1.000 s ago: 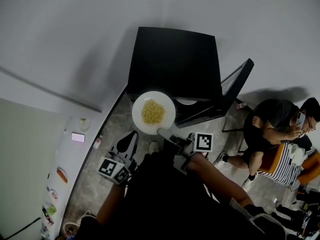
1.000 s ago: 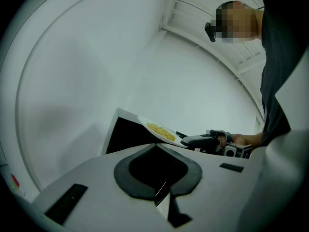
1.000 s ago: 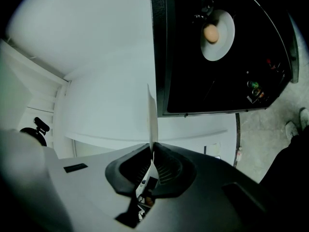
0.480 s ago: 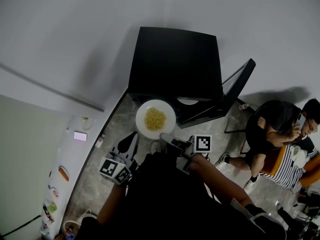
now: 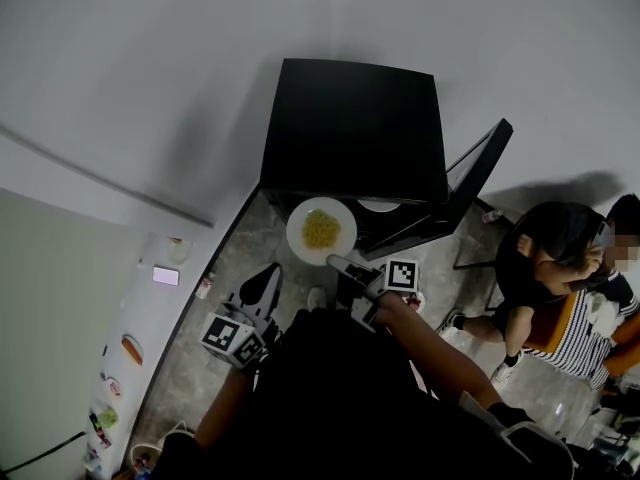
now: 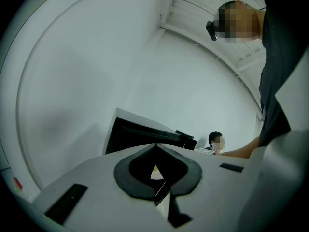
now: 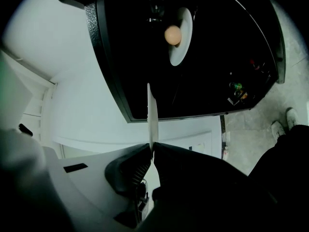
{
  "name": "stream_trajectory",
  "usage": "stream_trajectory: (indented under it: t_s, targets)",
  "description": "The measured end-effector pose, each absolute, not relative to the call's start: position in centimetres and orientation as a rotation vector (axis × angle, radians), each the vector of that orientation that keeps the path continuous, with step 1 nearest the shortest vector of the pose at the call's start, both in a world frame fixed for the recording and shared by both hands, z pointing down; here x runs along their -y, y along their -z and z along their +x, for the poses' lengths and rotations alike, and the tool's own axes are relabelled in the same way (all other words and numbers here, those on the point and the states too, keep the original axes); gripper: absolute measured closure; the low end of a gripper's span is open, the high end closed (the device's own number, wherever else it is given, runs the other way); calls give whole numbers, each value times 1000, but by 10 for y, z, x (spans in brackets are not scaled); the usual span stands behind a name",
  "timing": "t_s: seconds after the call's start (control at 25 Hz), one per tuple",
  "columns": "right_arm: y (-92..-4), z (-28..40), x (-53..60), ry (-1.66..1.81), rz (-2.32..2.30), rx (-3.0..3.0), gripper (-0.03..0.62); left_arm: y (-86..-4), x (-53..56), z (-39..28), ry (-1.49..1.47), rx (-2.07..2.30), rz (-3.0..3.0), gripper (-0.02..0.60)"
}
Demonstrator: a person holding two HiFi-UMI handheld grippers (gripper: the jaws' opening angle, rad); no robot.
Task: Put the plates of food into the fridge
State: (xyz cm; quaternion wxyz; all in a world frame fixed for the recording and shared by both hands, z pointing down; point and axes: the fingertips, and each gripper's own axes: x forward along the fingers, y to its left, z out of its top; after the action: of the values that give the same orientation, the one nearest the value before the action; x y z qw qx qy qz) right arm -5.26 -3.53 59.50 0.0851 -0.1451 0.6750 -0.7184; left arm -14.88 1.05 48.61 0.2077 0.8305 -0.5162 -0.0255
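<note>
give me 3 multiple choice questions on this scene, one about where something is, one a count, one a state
1. Where is the plate of yellow food?
A) held out in front of the open fridge
B) on top of the fridge
C) on the floor

2. How many plates already sit inside the fridge?
A) none
B) one
C) three

3. What is the right claw doing?
A) open and empty
B) shut on the plate's rim
C) shut on the fridge door

Answers:
1 A: the head view shows it at the fridge's opening, clear of the floor.
2 B: the right gripper view shows a single inner plate bearing a round tan item.
3 B: the rim stands edge-on between its closed jaws.
</note>
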Motion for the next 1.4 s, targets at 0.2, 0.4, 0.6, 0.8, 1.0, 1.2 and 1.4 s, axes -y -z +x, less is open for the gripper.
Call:
stream_trajectory:
  t_s: [0.2, 0.4, 0.6, 0.8, 1.0, 1.2, 1.4]
  targets:
    - [-616, -58, 62, 2143, -506, -1956, 557, -485, -8, -144, 65, 1413, 2328, 558]
    - [-638, -69, 84, 2183, -534, -1902, 557, -485, -8, -148, 62, 1411, 2329, 558]
    - [-648, -74, 102, 2172, -565, -1897, 557, -485, -7, -155, 59, 1426, 2315, 558]
    - [-652, -76, 117, 2146, -604, -1893, 557, -489, -6, -162, 69, 1431, 2303, 558]
    - [-658, -80, 133, 2143, -634, -1875, 557, -485, 1, -166, 69, 1440, 2310, 558]
    - [-662, -83, 144, 2142, -644, -1842, 557, -487, 5, -170, 72, 1438, 2315, 558]
    - [-665, -85, 155, 2145, -659, -1802, 559, -486, 10, -171, 75, 1442, 2295, 558]
